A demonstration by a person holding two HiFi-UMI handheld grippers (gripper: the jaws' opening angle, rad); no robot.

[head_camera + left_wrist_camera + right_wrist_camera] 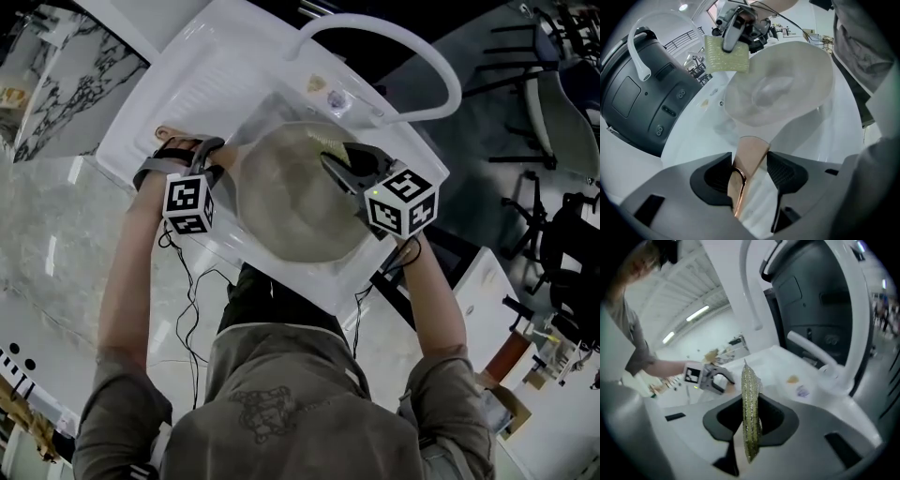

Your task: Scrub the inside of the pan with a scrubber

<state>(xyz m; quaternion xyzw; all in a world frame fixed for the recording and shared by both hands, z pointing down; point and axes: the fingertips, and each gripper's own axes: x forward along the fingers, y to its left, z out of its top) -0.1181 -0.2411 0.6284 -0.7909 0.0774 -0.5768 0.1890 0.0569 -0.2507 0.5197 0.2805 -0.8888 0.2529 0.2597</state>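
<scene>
The white sink unit [187, 84] takes up most of the worktop, with a white arched faucet [412, 37] curving over its far side. A pale, round pan [291, 206] sits in the basin, its inside open to view. The person leans over it with one tool in each hand.

The left hand-held gripper [752, 171] is clamped on the pan's copper-coloured handle [750, 154], which runs out over the basin's left edge towards the drainboard. The handle lies flat between the two dark pads, and the pan bowl rises beyond them.

The right hand-held gripper [342, 169] reaches over the far right part of the pan's inside. Its jaws pinch a thin yellow-green mesh scrubber [751, 418], which stands on edge between them. From the left side the scrubber hangs at the pan's far rim; I cannot tell whether it touches the metal.
</scene>
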